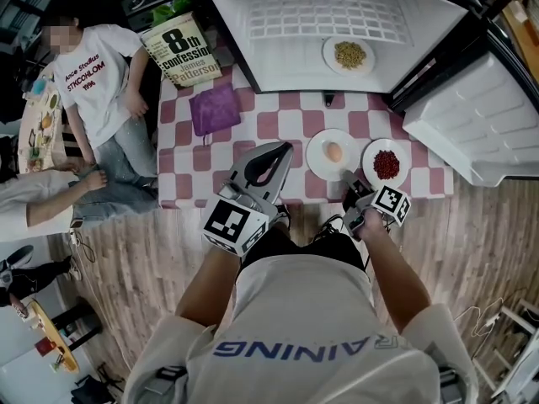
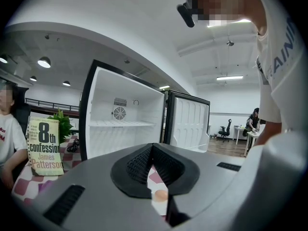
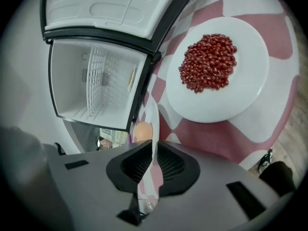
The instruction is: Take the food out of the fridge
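The white fridge (image 1: 337, 23) stands open at the table's far edge, with a plate of yellowish food (image 1: 349, 55) on its floor. On the checked table (image 1: 286, 124) a white plate with an egg (image 1: 333, 152) sits beside a plate of red beans (image 1: 386, 164). My right gripper (image 1: 347, 175) is shut on the near rim of the egg plate; in the right gripper view that thin rim (image 3: 152, 129) runs between the jaws, with the egg (image 3: 143, 130) behind it. My left gripper (image 1: 285, 147) hovers left of the egg plate, shut and holding nothing.
A paperback book (image 1: 182, 51) and a purple cloth (image 1: 214, 108) lie at the table's far left. The fridge door (image 1: 480, 124) swings open to the right. Two people (image 1: 93, 82) are beside the table on the left. The wooden floor (image 1: 472, 251) lies below the table's near edge.
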`<state>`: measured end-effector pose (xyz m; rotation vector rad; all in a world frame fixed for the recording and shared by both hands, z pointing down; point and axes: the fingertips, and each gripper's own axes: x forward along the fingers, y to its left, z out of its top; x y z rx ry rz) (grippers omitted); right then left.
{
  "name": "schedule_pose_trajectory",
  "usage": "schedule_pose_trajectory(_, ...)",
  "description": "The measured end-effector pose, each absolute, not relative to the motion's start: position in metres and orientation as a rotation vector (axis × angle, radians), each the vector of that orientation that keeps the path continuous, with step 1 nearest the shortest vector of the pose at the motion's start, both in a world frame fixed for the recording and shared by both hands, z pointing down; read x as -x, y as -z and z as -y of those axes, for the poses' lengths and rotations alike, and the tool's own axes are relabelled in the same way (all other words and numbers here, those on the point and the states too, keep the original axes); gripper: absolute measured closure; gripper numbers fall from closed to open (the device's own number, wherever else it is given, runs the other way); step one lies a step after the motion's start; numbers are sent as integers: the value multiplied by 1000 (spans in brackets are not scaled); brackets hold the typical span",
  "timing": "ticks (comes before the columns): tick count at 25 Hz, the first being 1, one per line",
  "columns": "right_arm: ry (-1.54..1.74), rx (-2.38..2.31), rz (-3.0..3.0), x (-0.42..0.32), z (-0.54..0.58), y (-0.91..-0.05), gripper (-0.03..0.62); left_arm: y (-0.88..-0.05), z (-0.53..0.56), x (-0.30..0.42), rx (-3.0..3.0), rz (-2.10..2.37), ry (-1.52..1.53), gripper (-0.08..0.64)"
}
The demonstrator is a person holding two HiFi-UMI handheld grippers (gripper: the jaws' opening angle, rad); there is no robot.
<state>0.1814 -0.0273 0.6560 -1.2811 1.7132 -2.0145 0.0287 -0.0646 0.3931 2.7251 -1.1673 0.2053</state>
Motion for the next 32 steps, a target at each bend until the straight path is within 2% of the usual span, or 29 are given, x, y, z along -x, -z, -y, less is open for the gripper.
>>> schedule_pose_trajectory(2, 2001, 1328, -1810, -179, 27, -657, 553, -394, 65, -28, -2724, 1168, -206, 554)
schedule_pose_trajectory(4, 1988, 1379, -1913, -178, 26, -658, 496, -395, 65, -26, -2719, 1171, -208, 554)
schedule_pose_trajectory(5, 1979, 1415, -1968, -178, 25, -660, 488, -395, 66, -26, -2717, 1173, -209, 554)
schedule_pose_trajectory(19, 1832, 1651, -2653, -177, 11, -669, 420, -395, 66, -23, -2712, 1185, -205, 554)
schedule_pose_trajectory(23, 1794, 1650, -2619, -184, 16, -649, 430, -391, 66, -25, -2719, 1186, -192, 554)
schedule_pose_trajectory(27, 1626, 1711, -2554, -197, 36, -611, 525, -385, 65, -25, -2725, 1200, -179, 554)
schedule_pose_trajectory(32, 1323, 1726, -2578, -202, 67, -552, 561, -374, 69, -25, -2735, 1222, -150, 554)
